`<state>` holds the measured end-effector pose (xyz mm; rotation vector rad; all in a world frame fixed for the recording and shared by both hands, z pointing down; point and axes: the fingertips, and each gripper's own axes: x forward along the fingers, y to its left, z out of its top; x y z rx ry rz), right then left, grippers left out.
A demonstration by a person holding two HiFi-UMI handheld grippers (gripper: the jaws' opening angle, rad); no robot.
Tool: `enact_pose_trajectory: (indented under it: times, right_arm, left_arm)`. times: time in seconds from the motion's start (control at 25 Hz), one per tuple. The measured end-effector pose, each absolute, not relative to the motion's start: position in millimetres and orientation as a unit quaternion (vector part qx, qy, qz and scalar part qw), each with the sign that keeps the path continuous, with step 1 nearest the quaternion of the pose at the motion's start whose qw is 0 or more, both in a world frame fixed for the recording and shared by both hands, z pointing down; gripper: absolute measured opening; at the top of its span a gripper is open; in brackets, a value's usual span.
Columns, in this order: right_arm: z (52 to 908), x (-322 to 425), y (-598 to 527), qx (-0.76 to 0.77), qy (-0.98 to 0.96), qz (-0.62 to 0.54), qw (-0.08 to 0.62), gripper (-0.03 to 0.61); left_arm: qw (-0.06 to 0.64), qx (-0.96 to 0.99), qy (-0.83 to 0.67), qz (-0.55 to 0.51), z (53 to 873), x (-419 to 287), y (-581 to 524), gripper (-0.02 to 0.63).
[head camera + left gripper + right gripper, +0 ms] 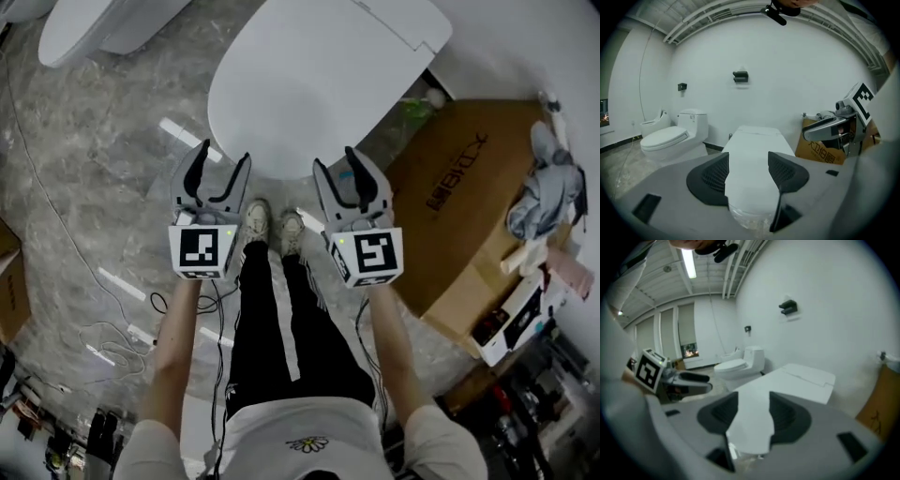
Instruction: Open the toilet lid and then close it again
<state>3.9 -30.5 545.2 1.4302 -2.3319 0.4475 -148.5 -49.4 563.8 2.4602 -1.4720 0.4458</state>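
The closed toilet lid (319, 84) stretches away, near to far; left gripper (223, 159) and right gripper (336, 159), both wide and empty, flank its near rim equally.

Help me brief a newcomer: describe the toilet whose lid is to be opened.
Find the white wall. The target toilet stands against it, nearest the person's shoes, beside the brown cardboard box. Unlike its neighbour with a boxy tank, it has no visible tank, just a flat closed lid.

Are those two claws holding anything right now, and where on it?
Nothing is held: left gripper and right gripper both stand open, the closed toilet lid ahead of them.
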Motion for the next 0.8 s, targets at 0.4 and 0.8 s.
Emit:
enact_pose_trajectory:
  times: [0.4,0.8]
  right_arm:
    - [677.2,12.5,29.9,0.483,-0.805,0.215,0.269,0.212]
    - [736.6,10.1,40.5,0.459,-0.793,0.233,0.325,0.213]
  left_arm:
    - [0.145,0.849,-0.461,0.211,694.5,-137.9,11.3,0.268]
    - [0.137,0.852,-0.438,0.253,731.7,-134.5,13.5,0.268]
